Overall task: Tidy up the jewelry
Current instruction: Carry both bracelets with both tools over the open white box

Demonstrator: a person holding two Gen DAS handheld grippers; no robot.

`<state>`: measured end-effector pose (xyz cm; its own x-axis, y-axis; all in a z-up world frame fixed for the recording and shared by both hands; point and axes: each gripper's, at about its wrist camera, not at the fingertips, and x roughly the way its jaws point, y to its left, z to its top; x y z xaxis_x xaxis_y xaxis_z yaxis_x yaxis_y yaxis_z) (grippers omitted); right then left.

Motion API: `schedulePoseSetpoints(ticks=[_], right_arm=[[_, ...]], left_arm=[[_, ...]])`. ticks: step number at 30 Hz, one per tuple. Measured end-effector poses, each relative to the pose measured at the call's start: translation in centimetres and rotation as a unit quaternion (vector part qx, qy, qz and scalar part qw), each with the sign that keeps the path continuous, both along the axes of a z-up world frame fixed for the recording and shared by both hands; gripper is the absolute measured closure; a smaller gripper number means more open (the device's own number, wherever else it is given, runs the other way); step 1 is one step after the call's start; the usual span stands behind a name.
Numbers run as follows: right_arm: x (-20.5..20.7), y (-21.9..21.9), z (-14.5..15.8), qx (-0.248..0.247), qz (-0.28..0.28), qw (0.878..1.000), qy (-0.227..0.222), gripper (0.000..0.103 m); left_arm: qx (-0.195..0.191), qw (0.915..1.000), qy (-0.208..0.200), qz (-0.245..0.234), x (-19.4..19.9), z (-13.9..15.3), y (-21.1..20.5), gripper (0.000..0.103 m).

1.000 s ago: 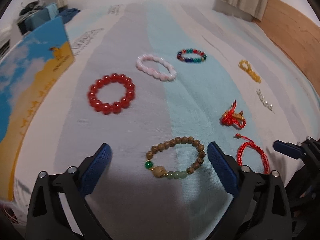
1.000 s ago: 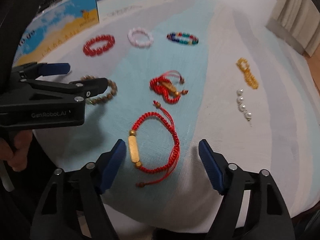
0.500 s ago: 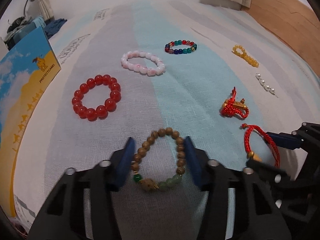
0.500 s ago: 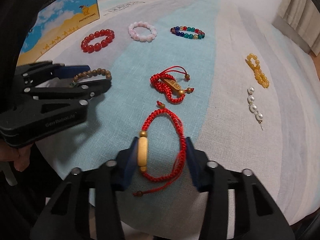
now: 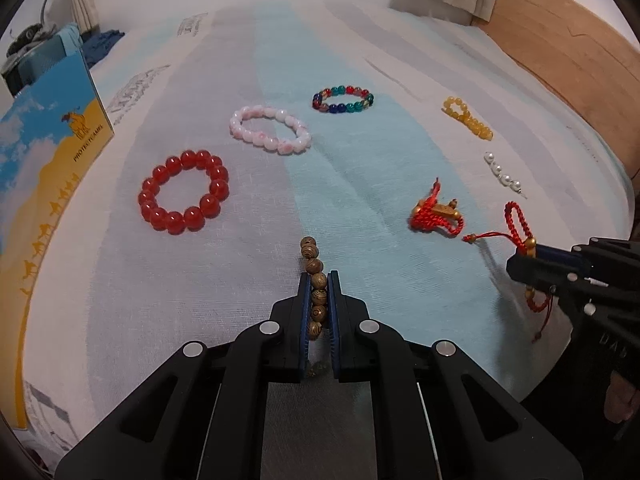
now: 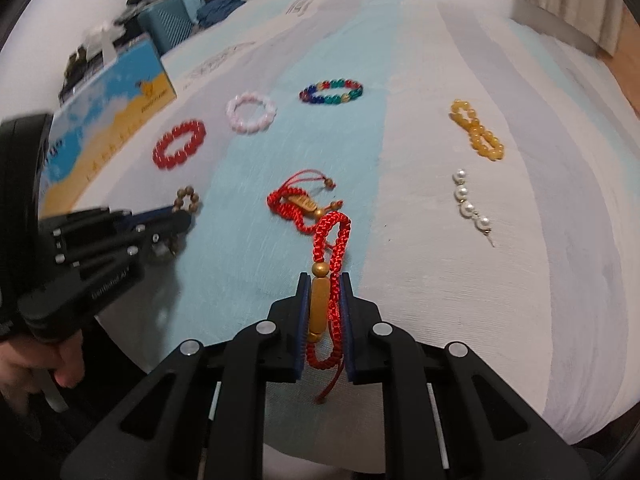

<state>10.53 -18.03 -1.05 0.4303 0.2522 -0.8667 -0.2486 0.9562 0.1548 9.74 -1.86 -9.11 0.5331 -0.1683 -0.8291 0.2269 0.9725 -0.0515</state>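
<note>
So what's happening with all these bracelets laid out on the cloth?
A person is sorting jewelry with two handheld grippers. The left gripper is shut on the brown wooden-bead bracelet, and the right gripper is shut on the red braided cord bracelet with a gold tube bead. The red, pink, multicoloured and yellow bead bracelets lie untouched on the striped cloth.
</note>
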Motion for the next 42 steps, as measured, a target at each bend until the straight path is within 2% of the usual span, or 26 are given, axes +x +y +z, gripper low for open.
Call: schedulePoseSetpoints(ticks=[10,22,30,42], right_arm=[[-0.2,0.2,3.9,0.01,-0.023,0.999,-0.04,0.09],[0.8,3.3,8.4,0.004,-0.032,0.997,-0.073,0.09],[1.9,8.5,12.7,0.003,-0.006,0.994,-0.106,0.09],[3.4,19.1,18.9,0.016,0.062,0.987,-0.15,0.09]], left_arm=[[-0.013,0.9998,-0.015,0.006,-0.7,3.6,0.3,0.096],[-0.028,0.9979,-0.052,0.028,-0.6,10.2,3.6,0.096],[-0.029,0.9954,-0.073,0.054,-0.7,13.9,7.5,0.096],[-0.026,0.9877,-0.102,0.116,-1.7,19.2,16.6,0.096]])
